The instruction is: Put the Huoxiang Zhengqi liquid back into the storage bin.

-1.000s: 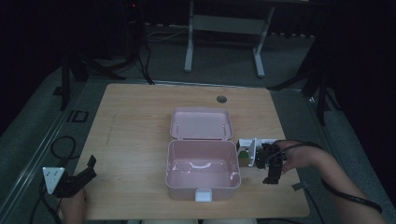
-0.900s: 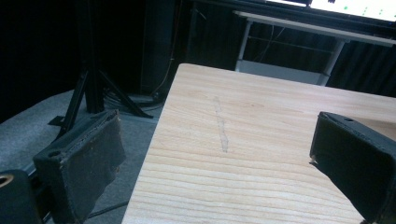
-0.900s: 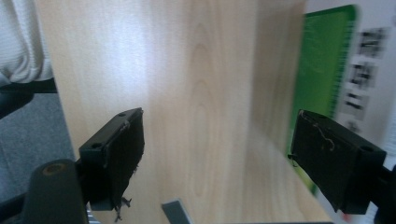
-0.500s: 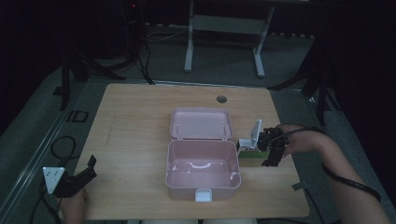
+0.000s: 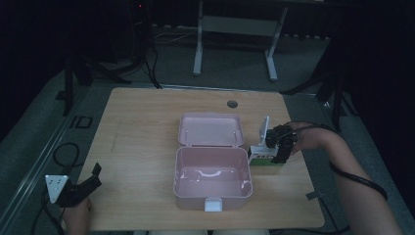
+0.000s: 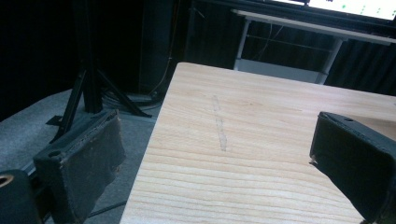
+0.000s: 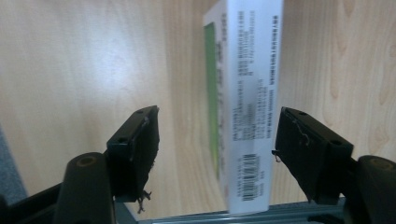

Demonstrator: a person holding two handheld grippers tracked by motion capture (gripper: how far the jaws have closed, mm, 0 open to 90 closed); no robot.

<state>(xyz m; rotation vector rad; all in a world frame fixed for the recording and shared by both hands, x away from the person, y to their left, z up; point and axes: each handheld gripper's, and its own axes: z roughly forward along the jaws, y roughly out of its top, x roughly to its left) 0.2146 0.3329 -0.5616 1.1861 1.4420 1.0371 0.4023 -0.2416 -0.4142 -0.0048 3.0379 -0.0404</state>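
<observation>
Pink plastic case (image 5: 213, 183) sits open mid-table, lid (image 5: 211, 130) flipped back flat behind the tray, white latch at the near edge. Wooden table (image 5: 142, 127) under it, pale grain, small round grommet (image 5: 232, 104) near the far edge.

Right gripper (image 5: 280, 152) is just right of the case, over a small white-and-green carton (image 5: 259, 155) lying on the table, close beside the case's right wall. In the right gripper view the carton (image 7: 245, 102) runs lengthwise between the two black jaws, printed white face and barcode up, green panel along one side. Jaws have just been closing with the carton between them, but a gap shows on both sides, wider on the green side; pads not pressing yet, so nothing grasped. Carton resting on the wood. Person's right forearm comes in from the lower right, cable looped over the wrist.

Left gripper (image 5: 83, 185) parked at the near left corner of the table, well apart from the case, person's hand on it. Left gripper view: jaws spread wide, nothing between them, bare wood (image 6: 261, 140) and the table's left edge ahead, tripod leg (image 6: 86, 88) on the grey floor beyond.
</observation>
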